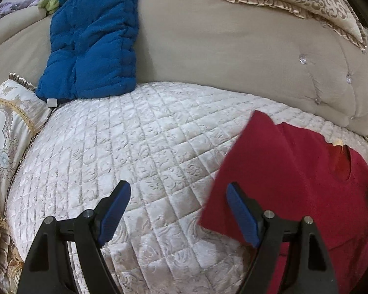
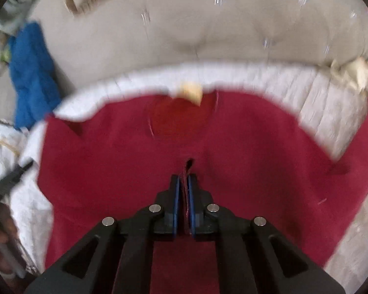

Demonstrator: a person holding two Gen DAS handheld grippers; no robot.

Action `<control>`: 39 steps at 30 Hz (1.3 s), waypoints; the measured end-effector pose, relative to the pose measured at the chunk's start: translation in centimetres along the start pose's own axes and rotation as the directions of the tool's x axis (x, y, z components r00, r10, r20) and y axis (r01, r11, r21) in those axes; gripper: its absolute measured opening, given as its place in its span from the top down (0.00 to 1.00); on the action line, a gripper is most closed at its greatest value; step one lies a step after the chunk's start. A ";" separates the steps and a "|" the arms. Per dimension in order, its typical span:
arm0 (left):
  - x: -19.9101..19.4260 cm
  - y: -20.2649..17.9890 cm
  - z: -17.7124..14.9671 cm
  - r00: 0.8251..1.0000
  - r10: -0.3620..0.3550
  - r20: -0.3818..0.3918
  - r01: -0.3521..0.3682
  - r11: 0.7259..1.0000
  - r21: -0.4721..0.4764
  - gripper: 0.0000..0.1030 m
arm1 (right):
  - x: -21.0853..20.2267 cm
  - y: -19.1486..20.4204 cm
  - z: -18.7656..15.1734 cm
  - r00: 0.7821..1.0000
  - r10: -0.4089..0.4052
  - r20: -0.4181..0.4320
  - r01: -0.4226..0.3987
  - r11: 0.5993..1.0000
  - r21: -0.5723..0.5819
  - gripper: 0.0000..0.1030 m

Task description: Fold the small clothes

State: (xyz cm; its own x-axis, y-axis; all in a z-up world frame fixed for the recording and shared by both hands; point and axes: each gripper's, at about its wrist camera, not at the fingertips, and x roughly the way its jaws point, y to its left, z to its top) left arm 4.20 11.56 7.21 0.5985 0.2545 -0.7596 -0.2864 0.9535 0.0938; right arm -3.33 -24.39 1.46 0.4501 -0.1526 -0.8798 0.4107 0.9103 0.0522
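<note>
your right hand-held gripper point(image 2: 183, 183) is clenched on a pinch of the red shirt point(image 2: 125, 171), with a thin ridge of cloth standing up between its blue pads point(image 2: 176, 201). your left hand-held gripper point(image 1: 179, 196) is released, jaws wide apart, hanging over the quilted seat cover point(image 1: 135, 134) just beside the shirt's left edge and holding nothing.

the shirt lies spread on that seat cover, collar toward the sofa back point(image 1: 220, 36), a pale neck label point(image 2: 190, 91) showing at the neckline. in the left wrist view one side panel or sleeve stands up off the cover as a flat flap. the right wrist view is blurred, so finer creases cannot be read.

expect the shirt to be light, soft and limp: it will sag and drag wherever you are not holding it, and a single pinch in the middle will likely bunch it. the cloth looks matte, so it should not slip from the pads. for a clean fold, you would do better to take an edge or shoulder with each hand-held gripper. the blue cushion point(image 1: 93, 39) and the patterned pillow point(image 1: 5, 132) sit well clear to the left.
</note>
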 end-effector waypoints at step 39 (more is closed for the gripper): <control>0.5 -2.1 0.6 0.990 -0.139 -0.034 0.140 0.990 0.031 0.19 | 6.3 10.8 3.9 0.997 0.056 -0.054 -0.071 0.941 -0.331 0.93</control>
State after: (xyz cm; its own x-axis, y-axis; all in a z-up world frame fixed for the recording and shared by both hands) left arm 5.53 9.73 7.00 0.6070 0.1137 -0.7865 -0.1761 0.9843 0.0063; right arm 7.03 -17.06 -1.62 0.4288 -0.0805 -0.8998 0.0918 0.9948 -0.0452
